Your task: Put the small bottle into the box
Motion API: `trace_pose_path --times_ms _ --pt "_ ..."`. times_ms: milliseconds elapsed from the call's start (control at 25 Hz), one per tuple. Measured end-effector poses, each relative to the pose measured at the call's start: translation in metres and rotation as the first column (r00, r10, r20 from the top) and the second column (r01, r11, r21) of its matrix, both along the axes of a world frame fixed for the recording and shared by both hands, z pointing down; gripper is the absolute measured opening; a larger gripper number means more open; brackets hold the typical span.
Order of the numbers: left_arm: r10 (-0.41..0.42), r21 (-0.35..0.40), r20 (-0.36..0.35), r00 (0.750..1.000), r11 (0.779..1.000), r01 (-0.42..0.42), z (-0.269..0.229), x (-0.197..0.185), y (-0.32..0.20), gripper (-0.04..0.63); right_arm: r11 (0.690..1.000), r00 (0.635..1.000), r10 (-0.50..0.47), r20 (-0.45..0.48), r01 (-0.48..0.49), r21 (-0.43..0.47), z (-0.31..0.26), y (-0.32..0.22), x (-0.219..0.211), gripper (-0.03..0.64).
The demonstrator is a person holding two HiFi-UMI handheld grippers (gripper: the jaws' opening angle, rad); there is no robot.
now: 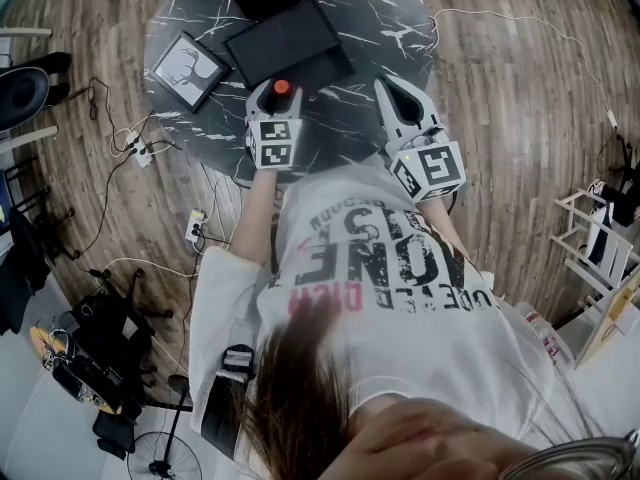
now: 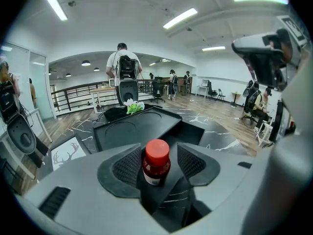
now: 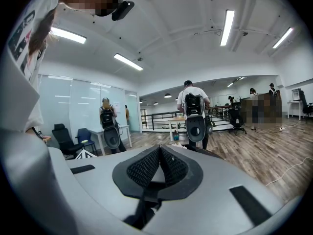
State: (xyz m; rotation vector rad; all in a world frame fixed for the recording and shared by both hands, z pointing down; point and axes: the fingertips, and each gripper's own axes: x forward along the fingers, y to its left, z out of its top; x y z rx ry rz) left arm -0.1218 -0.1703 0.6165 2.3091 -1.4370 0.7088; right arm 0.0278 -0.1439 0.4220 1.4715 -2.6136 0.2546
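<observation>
Red-capped small bottle (image 2: 156,161) pinched in left gripper (image 1: 275,90) jaws, right gripper (image 3: 159,154) clenched empty: liable to slip, or catch the box (image 1: 288,43) rim if lowered off-centre.

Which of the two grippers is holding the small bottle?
The left gripper: its jaws are shut on the red-capped small bottle, held upright. The right gripper has its jaws pressed together with nothing between them.

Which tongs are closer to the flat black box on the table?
Left. The left tongs, shut on a small red-capped bottle, hang just before the near edge of the flat black box. The right tongs, shut on nothing, are farther off, toward its right.
</observation>
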Motion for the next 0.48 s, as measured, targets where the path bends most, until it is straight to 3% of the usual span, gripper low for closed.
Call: trace_pose_path --times_ms 480 --pt "-0.023 0.011 -0.005 1.000 1.000 0.023 -0.0094 -0.0056 -0.0044 0.201 1.000 1.000 -0.004 0.002 0.004 0.004 0.0009 -0.0009 -0.0016 0.003"
